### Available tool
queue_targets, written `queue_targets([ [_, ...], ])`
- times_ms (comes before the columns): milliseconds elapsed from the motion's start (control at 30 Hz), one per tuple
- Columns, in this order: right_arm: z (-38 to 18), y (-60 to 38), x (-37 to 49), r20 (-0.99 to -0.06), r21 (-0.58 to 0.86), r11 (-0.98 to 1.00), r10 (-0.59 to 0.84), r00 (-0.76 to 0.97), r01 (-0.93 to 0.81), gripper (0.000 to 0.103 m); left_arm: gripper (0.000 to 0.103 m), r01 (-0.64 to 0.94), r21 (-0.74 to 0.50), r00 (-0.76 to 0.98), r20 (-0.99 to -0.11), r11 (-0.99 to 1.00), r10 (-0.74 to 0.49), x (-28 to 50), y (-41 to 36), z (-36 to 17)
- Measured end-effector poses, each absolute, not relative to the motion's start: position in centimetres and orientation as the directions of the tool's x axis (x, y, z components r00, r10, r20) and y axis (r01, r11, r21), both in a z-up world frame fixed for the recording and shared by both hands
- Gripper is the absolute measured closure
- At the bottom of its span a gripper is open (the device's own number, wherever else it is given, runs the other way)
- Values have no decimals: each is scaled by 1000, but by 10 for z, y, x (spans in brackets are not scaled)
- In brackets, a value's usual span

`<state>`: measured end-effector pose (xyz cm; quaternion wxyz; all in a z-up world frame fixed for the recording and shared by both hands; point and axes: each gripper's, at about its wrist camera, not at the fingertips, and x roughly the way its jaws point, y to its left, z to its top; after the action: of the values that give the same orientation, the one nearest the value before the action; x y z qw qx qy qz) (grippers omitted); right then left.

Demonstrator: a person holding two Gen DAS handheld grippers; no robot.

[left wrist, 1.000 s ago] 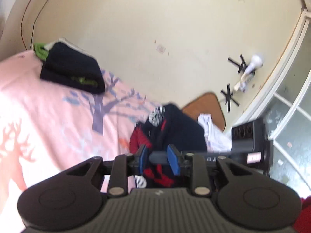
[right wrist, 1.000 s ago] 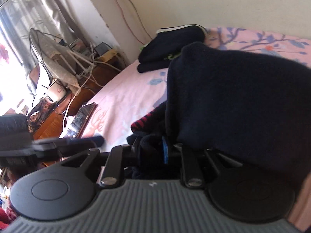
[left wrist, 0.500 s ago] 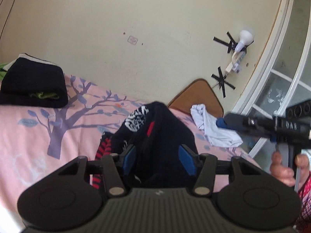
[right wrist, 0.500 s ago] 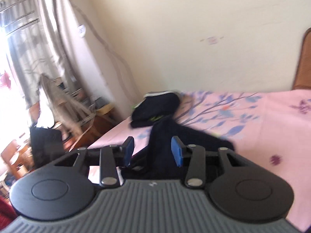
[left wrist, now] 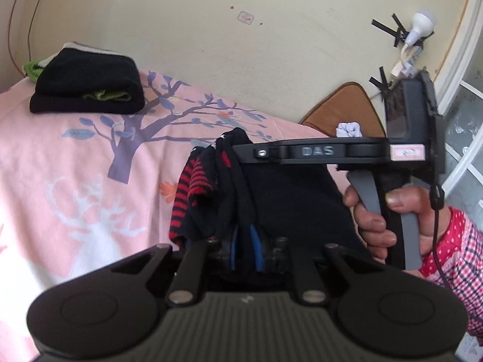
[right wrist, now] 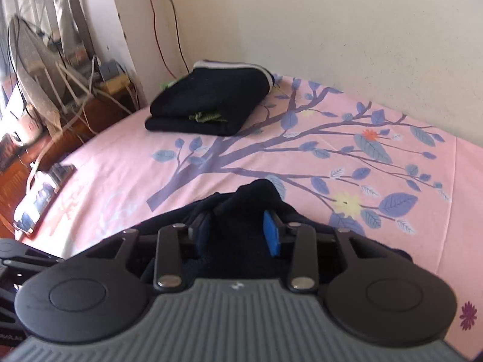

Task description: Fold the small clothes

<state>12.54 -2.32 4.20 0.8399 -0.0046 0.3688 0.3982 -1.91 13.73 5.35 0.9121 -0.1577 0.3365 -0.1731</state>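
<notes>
A dark navy garment with red stripes (left wrist: 289,199) hangs bunched in front of my left gripper (left wrist: 244,249), whose blue pads are shut on a fold of it. The right gripper's body (left wrist: 314,150) reaches across above the garment in the left wrist view. In the right wrist view the right gripper (right wrist: 238,232) is open, its blue pads either side of the same dark cloth (right wrist: 241,205), which rests between them over the pink bedsheet (right wrist: 392,226). A folded dark pile (right wrist: 208,102) lies at the far corner of the bed; it also shows in the left wrist view (left wrist: 87,86).
The cream wall (left wrist: 241,60) runs behind the bed. A brown headboard (left wrist: 347,105) and white cloth (left wrist: 348,129) are at the right. A desk with cables and a fan (right wrist: 39,69) stands beyond the bed's left edge; a flat object (right wrist: 42,199) lies near that edge.
My left gripper went from open to shut on the garment. The right gripper swung in across the left view and lowered over the cloth, staying open.
</notes>
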Motion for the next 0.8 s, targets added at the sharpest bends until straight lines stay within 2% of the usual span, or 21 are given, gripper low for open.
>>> queue_targets([
  [33, 47, -31, 120, -590, 317, 678, 688, 421, -664, 58, 87, 219, -407, 717, -549, 887, -429, -21, 141, 60],
  [67, 54, -44, 113, -546, 361, 659, 723, 423, -660, 56, 78, 225, -414, 728, -530, 882, -435, -24, 147, 68],
  [100, 61, -57, 107, -482, 414, 636, 760, 436, -652, 48, 69, 223, -414, 746, -510, 882, -428, -27, 153, 75],
  [133, 66, -73, 98, -426, 450, 628, 776, 465, -635, 37, 41, 211, -404, 766, -497, 890, -407, -29, 159, 82],
  [167, 69, -89, 89, -388, 475, 633, 774, 499, -611, 32, 16, 195, -389, 784, -490, 900, -381, -29, 163, 88],
  [200, 70, -105, 79, -362, 500, 644, 762, 536, -579, 24, 10, 189, -381, 793, -484, 905, -370, -28, 167, 90],
  [267, 61, -131, 66, -358, 543, 668, 732, 579, -508, 21, 6, 190, -380, 786, -494, 905, -373, -19, 170, 92],
  [333, 45, -146, 60, -405, 587, 691, 702, 586, -422, 20, 1, 206, -394, 754, -519, 896, -402, -2, 167, 86],
  [433, 24, -155, 55, -438, 644, 675, 711, 550, -360, 20, 0, 210, -430, 695, -566, 878, -444, 23, 159, 66],
  [567, 12, -141, 58, -474, 659, 664, 731, 491, -353, 20, 0, 186, -548, 615, -582, 816, -531, 48, 160, 36],
  [700, -3, -131, 69, -438, 741, 587, 791, 428, -326, 20, 0, 144, -670, 596, -529, 728, -604, 58, 169, 18],
  [800, 0, -119, 72, -455, 706, 611, 779, 432, -358, 17, 0, 146, -726, 585, -484, 671, -651, 57, 167, 12],
])
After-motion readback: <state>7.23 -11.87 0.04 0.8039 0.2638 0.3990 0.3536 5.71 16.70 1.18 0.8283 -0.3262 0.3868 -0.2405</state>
